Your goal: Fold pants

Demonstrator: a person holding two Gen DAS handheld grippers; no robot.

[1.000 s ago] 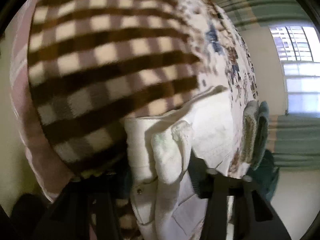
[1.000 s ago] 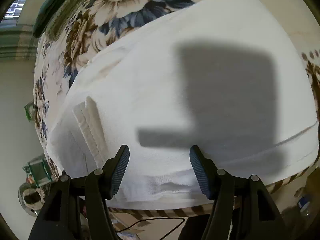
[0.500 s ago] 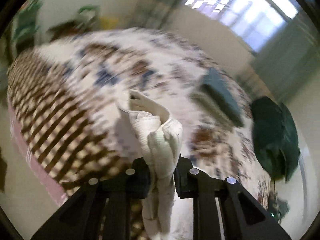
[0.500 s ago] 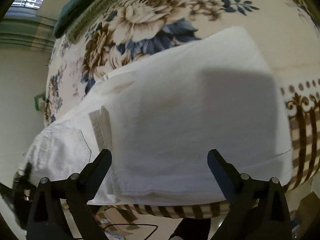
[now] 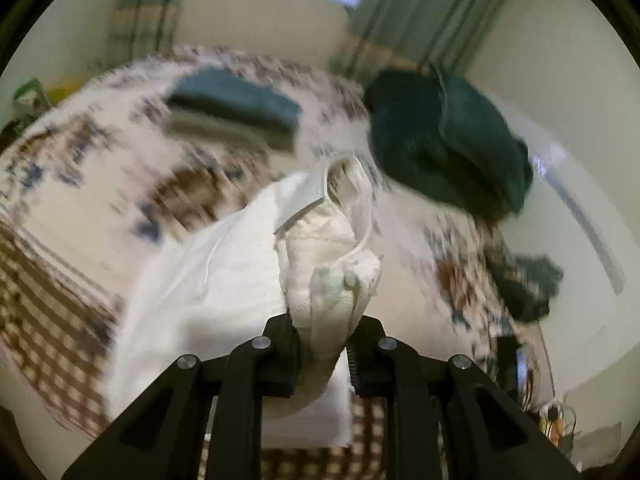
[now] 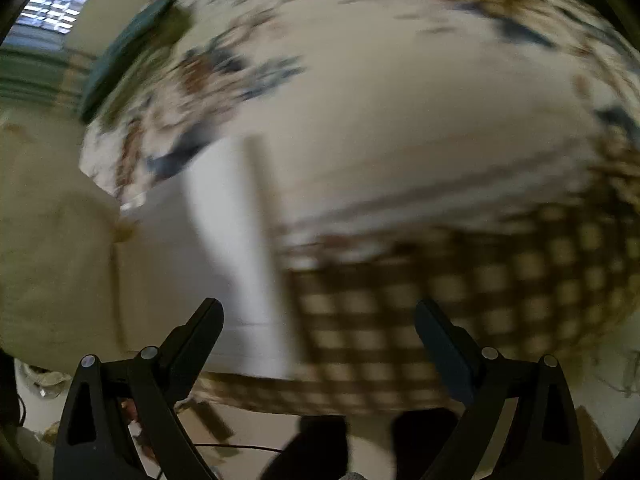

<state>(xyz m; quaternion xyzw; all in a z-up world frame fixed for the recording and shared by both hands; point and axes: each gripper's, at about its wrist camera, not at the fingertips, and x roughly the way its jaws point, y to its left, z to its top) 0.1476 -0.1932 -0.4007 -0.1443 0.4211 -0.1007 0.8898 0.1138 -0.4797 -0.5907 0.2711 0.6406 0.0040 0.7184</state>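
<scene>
The white pants [image 5: 224, 280] lie on the bed's floral cover [image 5: 80, 200]. My left gripper [image 5: 322, 344] is shut on a bunched part of the pants near the waistband [image 5: 332, 248] and holds it lifted above the rest. In the right wrist view the pants [image 6: 224, 248] show blurred at the left near the bed's front edge. My right gripper [image 6: 318, 336] is wide open and empty, above the brown checked border [image 6: 460, 300] just right of the pants.
A folded teal and grey stack [image 5: 236, 108] lies further back on the bed. A dark green heap of clothes [image 5: 444, 140] sits at the right, and a smaller dark one [image 5: 524, 280] near the bed's right edge. Floor and cables [image 6: 240, 446] lie below the front edge.
My left gripper has swung round with the bunched pants in it, carrying them over the bed. My right gripper has opened wider and moved right, off the pants.
</scene>
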